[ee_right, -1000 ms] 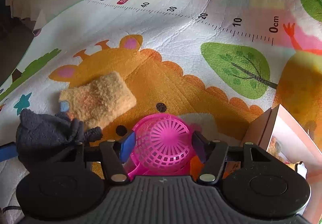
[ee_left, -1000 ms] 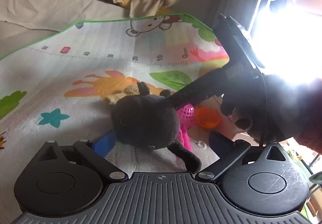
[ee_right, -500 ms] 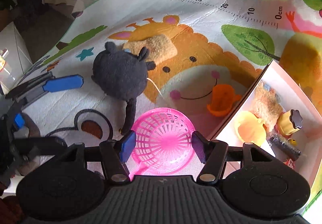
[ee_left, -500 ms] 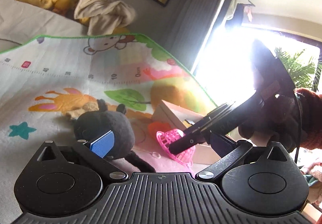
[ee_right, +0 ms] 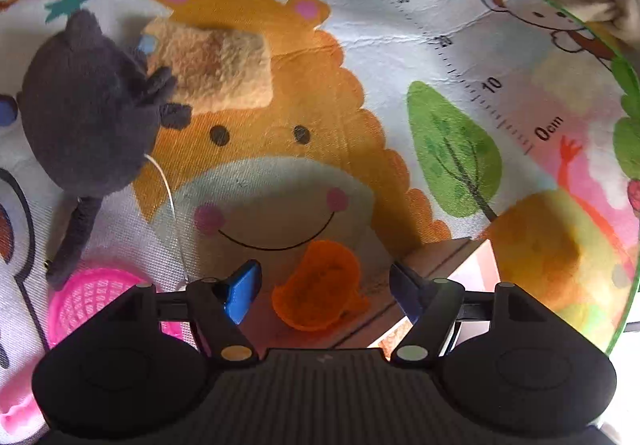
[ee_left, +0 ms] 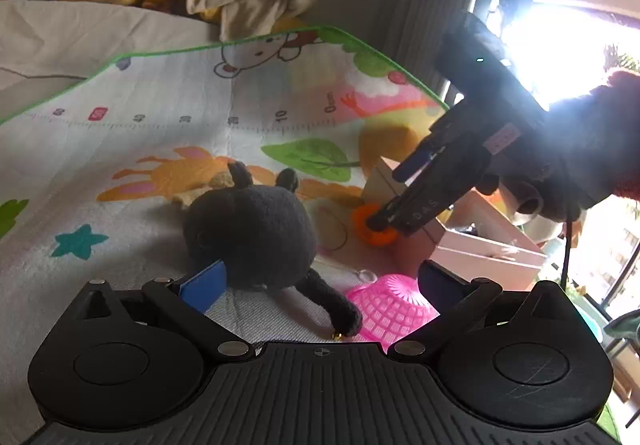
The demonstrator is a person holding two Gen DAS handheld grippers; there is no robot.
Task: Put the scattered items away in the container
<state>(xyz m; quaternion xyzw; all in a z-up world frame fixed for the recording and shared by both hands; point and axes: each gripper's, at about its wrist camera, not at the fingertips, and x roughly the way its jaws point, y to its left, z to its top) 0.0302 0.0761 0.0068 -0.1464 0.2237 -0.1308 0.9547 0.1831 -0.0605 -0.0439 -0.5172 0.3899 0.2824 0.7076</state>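
Right hand-held gripper, jaws apart, is straddling orange cup at 6 o'clock to grasp it; left hand-held gripper, also apart, is waiting by black plush.

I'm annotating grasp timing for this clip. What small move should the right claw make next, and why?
Probably lower a little and close on the orange cup. The right claw is open with the cup between its fingers, lying on the play mat just outside the pink box. The left claw is open near the black plush.
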